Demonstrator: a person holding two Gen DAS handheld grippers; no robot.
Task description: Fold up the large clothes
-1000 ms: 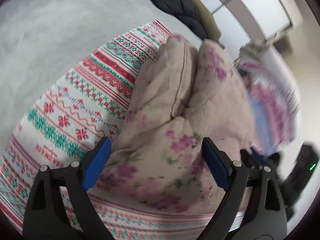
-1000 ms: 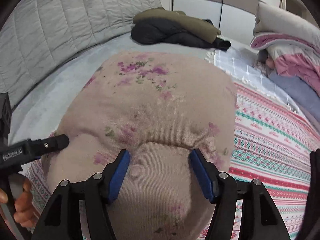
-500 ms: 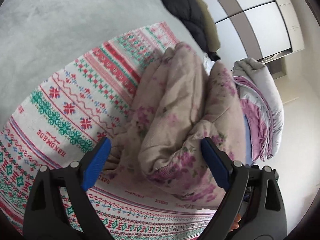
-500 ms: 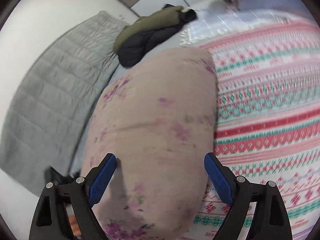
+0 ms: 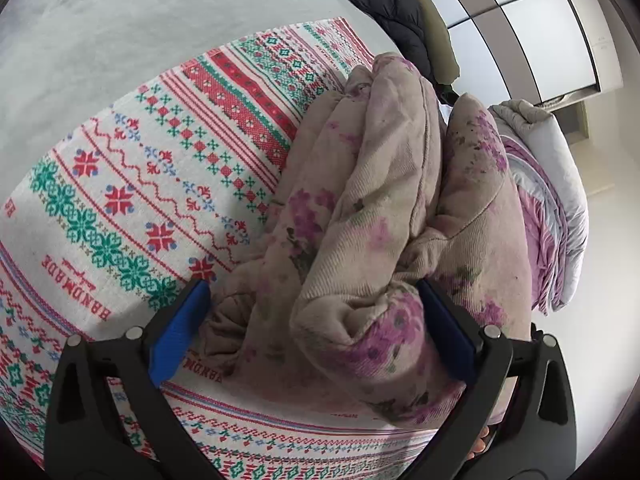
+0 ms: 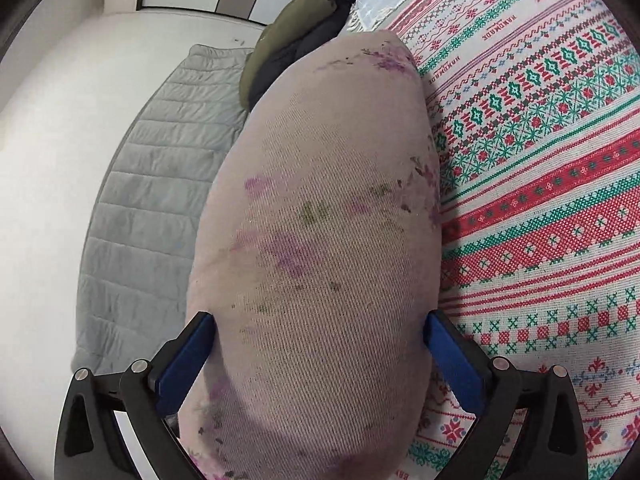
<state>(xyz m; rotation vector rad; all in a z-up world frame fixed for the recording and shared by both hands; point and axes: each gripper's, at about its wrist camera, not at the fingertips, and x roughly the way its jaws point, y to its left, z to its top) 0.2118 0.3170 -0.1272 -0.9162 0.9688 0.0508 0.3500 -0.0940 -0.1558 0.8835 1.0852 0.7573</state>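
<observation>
since a second ago your views have swung onto the bundle's side and end, and it now stands as folds between both sets of jaws.

your left gripper [image 5: 312,328] and right gripper [image 6: 320,360] each sit wide apart astride the floral garment [image 5: 380,216], which rests on the patterned blanket [image 5: 140,184]; whether either truly pinches it, you cannot tell. if grip is light, the thick layers at 12 o'clock could spring open and slump toward 9 o'clock. the bundle's far end, its underside and your hands are hidden; the dark jacket [image 6: 288,52] is partly cut off.
</observation>
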